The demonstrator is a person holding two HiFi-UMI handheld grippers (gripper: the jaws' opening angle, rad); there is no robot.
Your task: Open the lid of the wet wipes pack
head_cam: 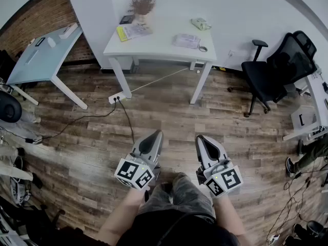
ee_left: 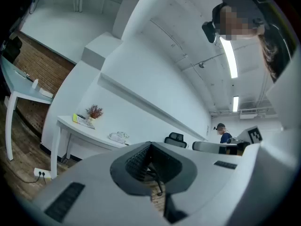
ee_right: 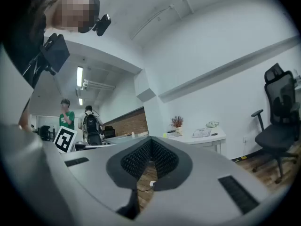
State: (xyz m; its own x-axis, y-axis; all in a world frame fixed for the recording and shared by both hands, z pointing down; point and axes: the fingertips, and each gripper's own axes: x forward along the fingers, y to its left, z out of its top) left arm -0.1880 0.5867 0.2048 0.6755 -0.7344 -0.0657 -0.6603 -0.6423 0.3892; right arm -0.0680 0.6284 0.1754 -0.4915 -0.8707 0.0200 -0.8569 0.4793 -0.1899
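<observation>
left gripper: jaws together, empty, over wooden floor | right gripper: jaws together, empty | wet wipes pack: on white counter, 12 o'clock, well apart from both grippers

Bright, even and diffuse throughout. Lit from overhead by ceiling strip lights, blown out to plain white. Only faint, soft shadows under the white table on the wooden floor. Heavy fisheye bending toward every edge, with black vignette in the corners. Close-up bodies of left gripper and right gripper slightly soft; background reasonably sharp but small.
</observation>
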